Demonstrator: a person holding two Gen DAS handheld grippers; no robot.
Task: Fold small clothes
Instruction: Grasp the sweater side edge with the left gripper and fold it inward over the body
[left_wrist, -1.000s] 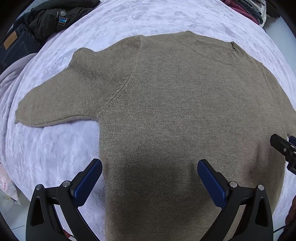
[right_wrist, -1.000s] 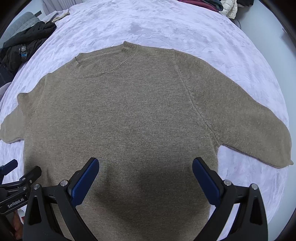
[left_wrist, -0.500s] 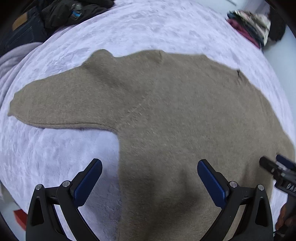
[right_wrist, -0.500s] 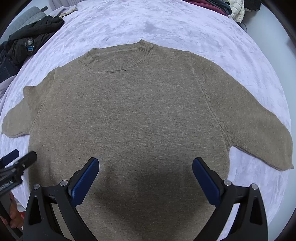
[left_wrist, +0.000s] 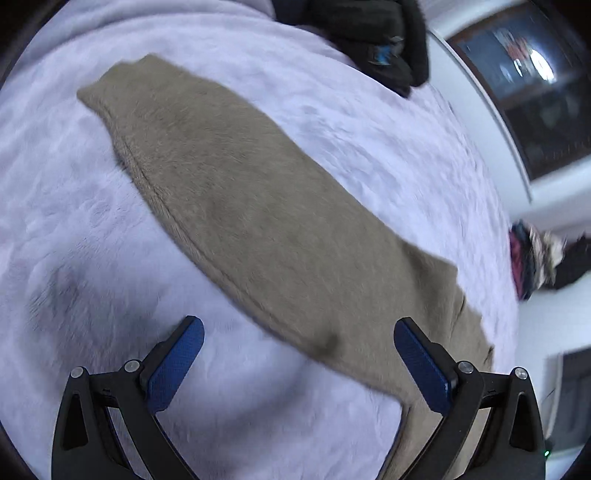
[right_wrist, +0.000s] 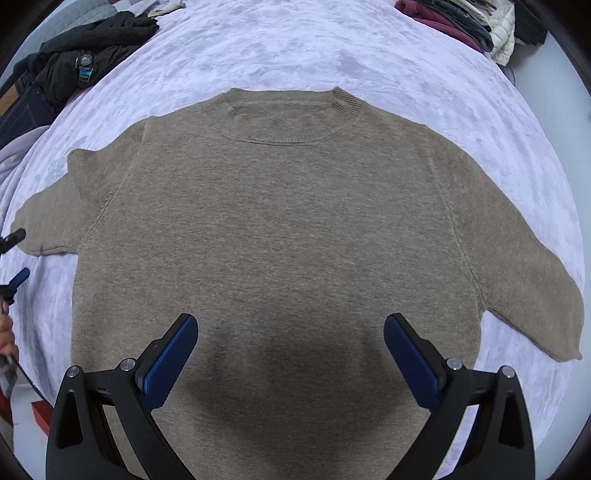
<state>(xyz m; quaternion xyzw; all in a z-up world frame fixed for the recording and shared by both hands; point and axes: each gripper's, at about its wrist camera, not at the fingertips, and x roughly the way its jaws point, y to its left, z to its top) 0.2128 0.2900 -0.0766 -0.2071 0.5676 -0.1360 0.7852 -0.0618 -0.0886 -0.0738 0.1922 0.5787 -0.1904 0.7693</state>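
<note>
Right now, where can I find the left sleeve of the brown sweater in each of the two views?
Left wrist view: the left sleeve runs diagonally from upper left to lower right, filling the middle of the picture.
Right wrist view: the same sleeve lies at the left edge, beside the tips of the left tool.
Shared landmark: the black jacket on the bed beyond it.

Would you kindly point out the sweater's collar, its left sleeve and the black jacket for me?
collar (right_wrist: 284, 122), right wrist view, on the ribbed neckband's front.
left sleeve (left_wrist: 207, 155), left wrist view, mid-length on the knit.
black jacket (right_wrist: 92, 48), right wrist view, on its crumpled body.
</note>
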